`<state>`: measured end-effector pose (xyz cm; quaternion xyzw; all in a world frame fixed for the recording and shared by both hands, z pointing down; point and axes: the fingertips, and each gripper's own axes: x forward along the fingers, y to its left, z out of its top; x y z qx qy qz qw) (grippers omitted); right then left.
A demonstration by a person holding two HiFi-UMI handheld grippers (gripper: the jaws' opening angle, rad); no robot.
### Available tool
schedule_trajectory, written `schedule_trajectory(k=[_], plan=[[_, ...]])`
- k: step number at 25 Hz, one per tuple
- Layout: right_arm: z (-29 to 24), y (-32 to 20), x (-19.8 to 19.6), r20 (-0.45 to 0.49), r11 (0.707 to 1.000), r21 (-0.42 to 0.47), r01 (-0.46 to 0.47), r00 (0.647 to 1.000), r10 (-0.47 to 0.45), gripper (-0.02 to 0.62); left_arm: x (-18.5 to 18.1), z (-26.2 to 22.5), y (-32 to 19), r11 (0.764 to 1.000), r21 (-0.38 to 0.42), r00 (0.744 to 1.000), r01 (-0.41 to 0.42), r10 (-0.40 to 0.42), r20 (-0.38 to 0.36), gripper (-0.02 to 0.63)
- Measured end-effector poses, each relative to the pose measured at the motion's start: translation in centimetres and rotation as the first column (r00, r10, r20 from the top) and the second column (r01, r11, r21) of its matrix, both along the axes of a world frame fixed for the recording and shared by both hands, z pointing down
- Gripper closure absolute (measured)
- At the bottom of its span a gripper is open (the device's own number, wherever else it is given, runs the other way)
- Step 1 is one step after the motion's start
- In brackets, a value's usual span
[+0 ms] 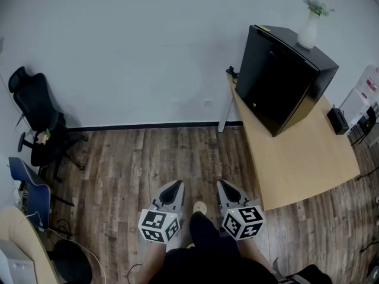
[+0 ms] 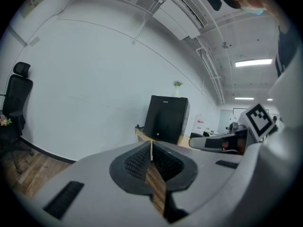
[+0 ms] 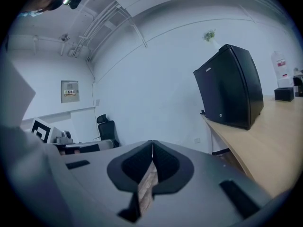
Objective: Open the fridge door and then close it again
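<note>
Fridge (image 1: 284, 81), door closed, stands at the far end of the desk (image 1: 302, 158) with a vase (image 1: 309, 28) on top; in the head view the left tool (image 1: 176, 184) and right tool (image 1: 224, 184) are well short of it. Left gripper view: jaws together, empty. Right gripper view: likewise. A hard tug on the door could topple the vase.

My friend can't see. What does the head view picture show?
A black mini fridge, door shut, sits on a wooden desk, a white vase on top. Below, over the wood floor, the left gripper and right gripper are shut and empty.
</note>
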<state>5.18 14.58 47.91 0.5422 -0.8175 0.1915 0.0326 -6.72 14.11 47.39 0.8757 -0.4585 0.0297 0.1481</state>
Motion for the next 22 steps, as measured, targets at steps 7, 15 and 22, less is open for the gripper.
schedule_trajectory(k=[7, 15, 22], plan=[[-0.4, -6.8, 0.4, -0.002, 1.000, 0.002, 0.010, 1.000, -0.010, 0.604, 0.4, -0.9, -6.6, 1.000, 0.012, 1.000, 0.008, -0.008, -0.004, 0.594], [-0.1, -14.2, 1.2, 0.007, 1.000, -0.010, -0.004, 1.000, 0.004, 0.604, 0.8, -0.3, -14.1, 1.000, -0.005, 1.000, 0.008, -0.008, 0.011, 0.594], [0.5, -19.6, 2.9, 0.017, 0.999, -0.023, -0.038, 0.999, 0.038, 0.604, 2.5, -0.5, -20.4, 1.000, 0.007, 1.000, -0.024, 0.024, 0.013, 0.594]])
